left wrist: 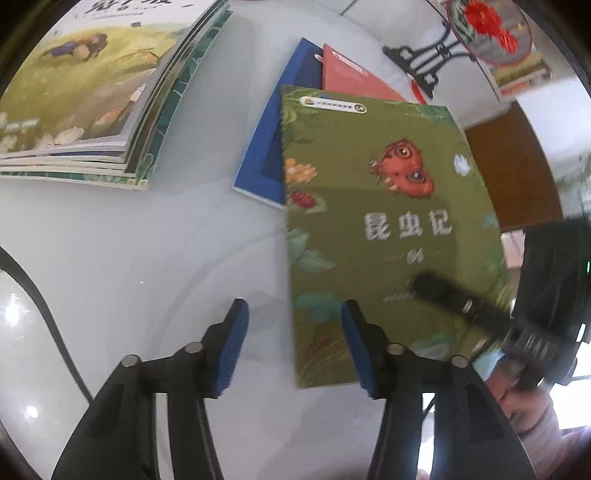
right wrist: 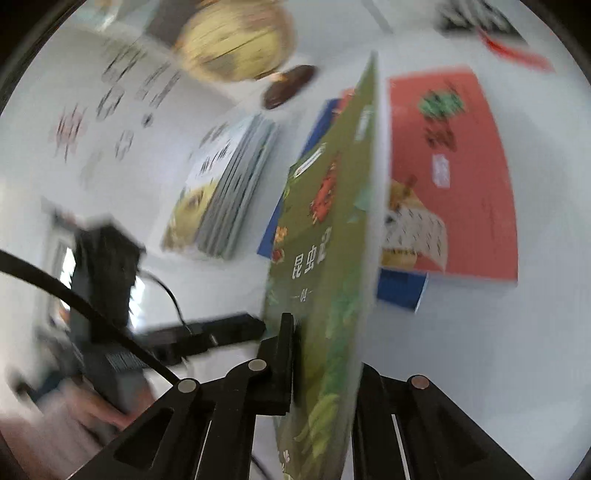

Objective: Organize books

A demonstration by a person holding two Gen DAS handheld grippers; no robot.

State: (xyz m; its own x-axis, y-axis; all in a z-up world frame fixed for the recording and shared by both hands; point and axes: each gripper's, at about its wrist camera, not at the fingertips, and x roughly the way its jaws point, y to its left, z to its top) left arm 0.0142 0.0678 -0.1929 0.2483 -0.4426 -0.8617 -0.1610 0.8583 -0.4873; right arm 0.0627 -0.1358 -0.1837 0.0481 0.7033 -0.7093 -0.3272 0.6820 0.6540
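My right gripper (right wrist: pixel 321 354) is clamped on the lower edge of the green insect book (right wrist: pixel 325 236), one black finger (right wrist: pixel 280 354) flat against its cover and the other behind it, so the book stands nearly edge-on between them and lifted off the white table (right wrist: pixel 480 350). In the left wrist view the same book (left wrist: pixel 388 221) shows its cover with a red bug and white characters, and my right gripper (left wrist: pixel 476 314) bites its lower right corner.

My left gripper (left wrist: pixel 295 343) stands about half open, with nothing pressed between its blue pads (left wrist: pixel 236 347). The left pad hangs over bare table (left wrist: pixel 147 258); the right pad overlaps the book's lower left part, though I cannot tell whether it touches it.

Beyond the green book, a red book (right wrist: pixel 461 166) lies flat on top of a blue book (right wrist: pixel 400 291), both on the table just behind and to the right of what I hold. Further left sits a stack of thin picture books (left wrist: pixel 88 92), well apart from my left fingers. A black stand with a round red-flowered fan (left wrist: pixel 484 29) is at the table's far edge.
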